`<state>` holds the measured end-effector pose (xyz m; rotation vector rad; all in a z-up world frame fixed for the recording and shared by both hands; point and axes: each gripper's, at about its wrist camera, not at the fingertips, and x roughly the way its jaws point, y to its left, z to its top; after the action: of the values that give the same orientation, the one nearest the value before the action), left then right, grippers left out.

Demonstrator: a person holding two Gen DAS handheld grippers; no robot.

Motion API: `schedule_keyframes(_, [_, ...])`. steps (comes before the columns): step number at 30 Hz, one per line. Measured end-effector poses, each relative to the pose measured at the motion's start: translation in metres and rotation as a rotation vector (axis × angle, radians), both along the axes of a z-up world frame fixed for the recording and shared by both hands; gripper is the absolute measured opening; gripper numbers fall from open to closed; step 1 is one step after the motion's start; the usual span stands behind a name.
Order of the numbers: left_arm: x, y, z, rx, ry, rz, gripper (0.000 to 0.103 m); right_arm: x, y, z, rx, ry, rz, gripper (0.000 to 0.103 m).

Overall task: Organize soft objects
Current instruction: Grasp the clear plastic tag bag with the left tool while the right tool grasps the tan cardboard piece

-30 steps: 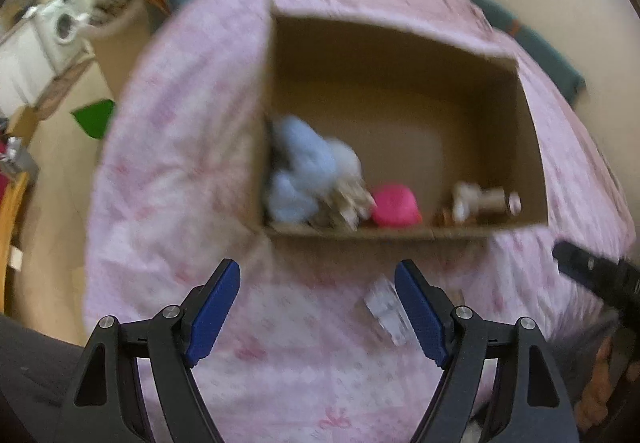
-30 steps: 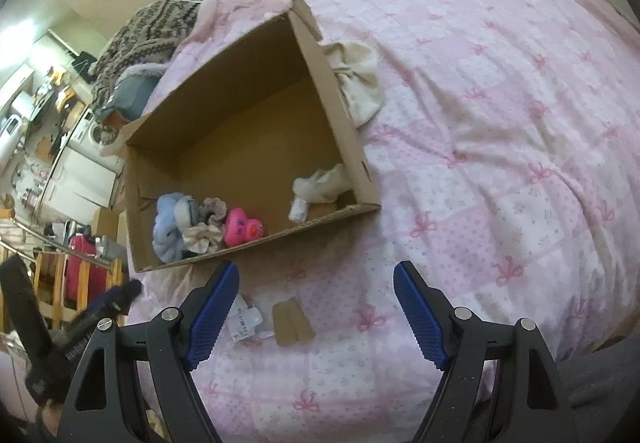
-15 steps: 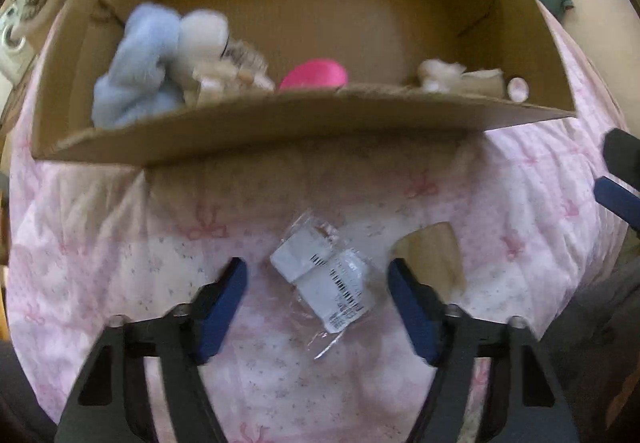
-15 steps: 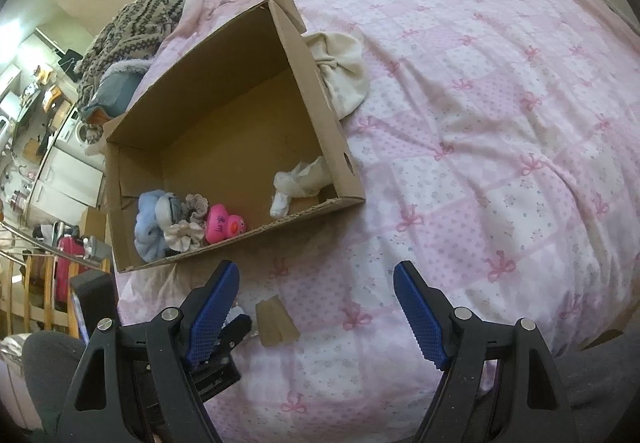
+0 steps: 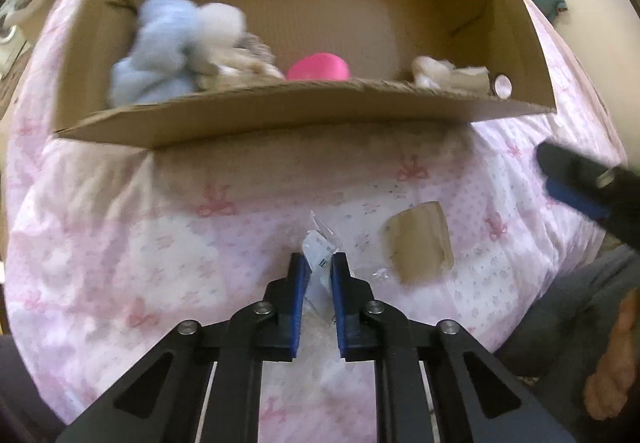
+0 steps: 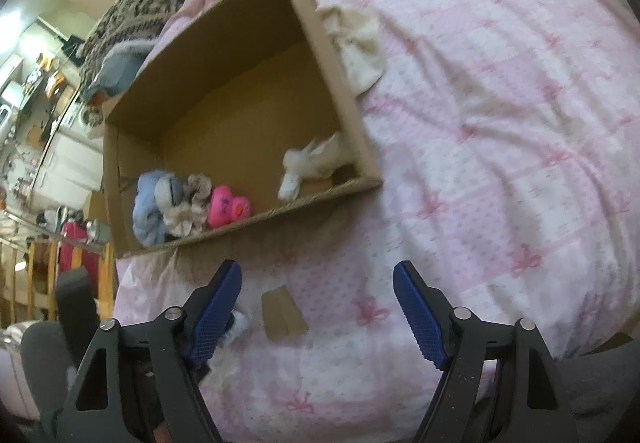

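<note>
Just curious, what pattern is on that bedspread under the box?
Pink and white patchwork with little pink bows on the bedspread; the right wrist view shows it best.

The left gripper point(image 5: 319, 267) points forward and down, its blue pads point(image 5: 299, 285) drawn nearly together and pinching a clear plastic packet point(image 5: 320, 261). The right gripper point(image 6: 318, 289) hovers with its blue pads point(image 6: 418, 317) spread wide apart, gripping nothing. A bare foot point(image 5: 612, 359) shows at lower right.

Soft, dim indoor light; toys in the box point(image 5: 304, 111) smear with motion blur, the bed point(image 6: 500, 147) bends at the fisheye edges, corners black.
</note>
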<state>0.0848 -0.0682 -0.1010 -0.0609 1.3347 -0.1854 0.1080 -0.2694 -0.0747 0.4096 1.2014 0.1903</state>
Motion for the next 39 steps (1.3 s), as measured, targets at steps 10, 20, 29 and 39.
schedule_keyframes(10, [-0.01, 0.039, 0.07, 0.028, -0.093, 0.036, 0.011, 0.007, 0.044, -0.032, -0.001, 0.126, 0.161, 0.054])
schedule_keyframes(20, [-0.019, 0.058, 0.069, 0.082, -0.146, 0.059, 0.011, 0.008, 0.09, -0.048, -0.22, 0.122, 0.293, 0.054])
schedule_keyframes(29, [-0.012, 0.063, 0.062, 0.075, -0.145, 0.125, 0.011, 0.004, 0.106, -0.063, -0.246, 0.132, 0.345, 0.03])
schedule_keyframes(39, [-0.013, 0.075, 0.061, 0.069, -0.144, 0.17, 0.011, -0.007, 0.107, -0.047, -0.163, 0.08, 0.345, 0.01])
